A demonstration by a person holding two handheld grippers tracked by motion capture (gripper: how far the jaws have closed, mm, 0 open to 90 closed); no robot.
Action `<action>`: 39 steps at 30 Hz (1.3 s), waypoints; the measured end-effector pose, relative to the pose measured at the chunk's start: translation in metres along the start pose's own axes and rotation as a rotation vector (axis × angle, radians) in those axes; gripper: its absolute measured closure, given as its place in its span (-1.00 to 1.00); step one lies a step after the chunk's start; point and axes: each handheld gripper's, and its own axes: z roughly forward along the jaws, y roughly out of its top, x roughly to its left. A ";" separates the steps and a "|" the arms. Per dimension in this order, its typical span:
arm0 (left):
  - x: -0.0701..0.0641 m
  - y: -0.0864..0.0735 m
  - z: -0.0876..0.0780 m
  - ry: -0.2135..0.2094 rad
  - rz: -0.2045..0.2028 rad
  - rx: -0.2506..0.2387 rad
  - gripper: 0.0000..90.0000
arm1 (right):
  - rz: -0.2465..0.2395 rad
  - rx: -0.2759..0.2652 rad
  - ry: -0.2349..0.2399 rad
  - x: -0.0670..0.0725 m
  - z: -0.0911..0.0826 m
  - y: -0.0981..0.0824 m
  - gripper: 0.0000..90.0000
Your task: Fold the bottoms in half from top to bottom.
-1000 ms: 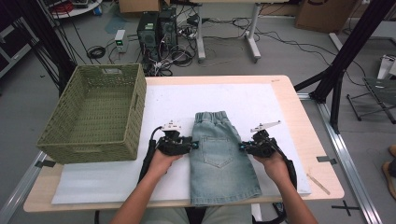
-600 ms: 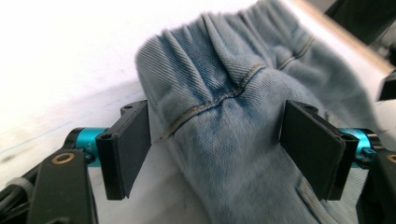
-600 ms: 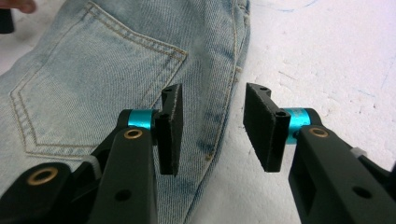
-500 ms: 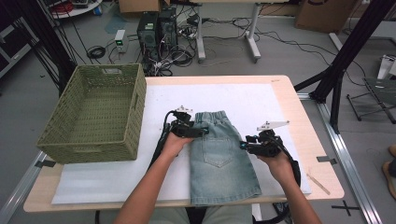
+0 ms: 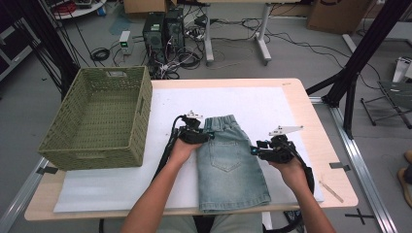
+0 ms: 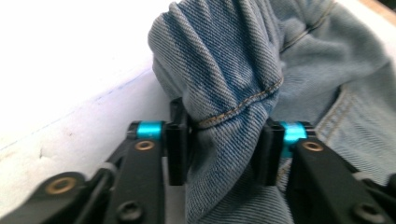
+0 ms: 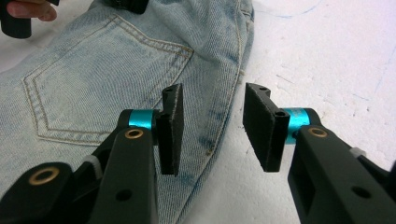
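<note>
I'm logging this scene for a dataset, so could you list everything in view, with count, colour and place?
shorts: one, light blue denim, flat on the sheet mid-table, waistband away from the person
basket: one, green woven, at the table's left edge
sheet: one, white, covering most of the table
table: one, light wood
computers: two, dark, on the floor beyond the table
cables: many, black, on the floor
frame: black struts, right of the table
left gripper: black, fingers closed on bunched denim by the waistband's left corner
right gripper: black, fingers open over the shorts' right edge
forearms: two, entering from the bottom
</note>
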 end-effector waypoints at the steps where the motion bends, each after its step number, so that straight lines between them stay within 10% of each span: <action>1: 0.000 0.000 -0.001 -0.014 -0.001 -0.010 0.52 | -0.002 0.000 0.002 0.000 -0.001 0.000 0.32; 10: 0.001 0.009 -0.015 -0.119 -0.037 -0.152 0.60 | 0.002 -0.046 -0.004 0.001 -0.009 0.004 0.31; 20: 0.003 0.026 -0.018 -0.109 -0.032 -0.221 0.61 | -0.031 -0.136 0.010 0.018 -0.014 0.020 0.25; 22: 0.005 0.028 -0.017 -0.114 -0.028 -0.211 0.61 | -0.048 -0.141 0.027 0.023 -0.012 0.025 0.50; 26: 0.006 0.028 -0.018 -0.141 -0.013 -0.205 0.60 | -0.093 -0.122 0.064 0.036 0.001 0.032 0.87; 39: 0.009 0.023 -0.034 -0.205 0.038 -0.211 0.58 | -0.178 -0.015 0.194 0.095 0.066 0.057 0.90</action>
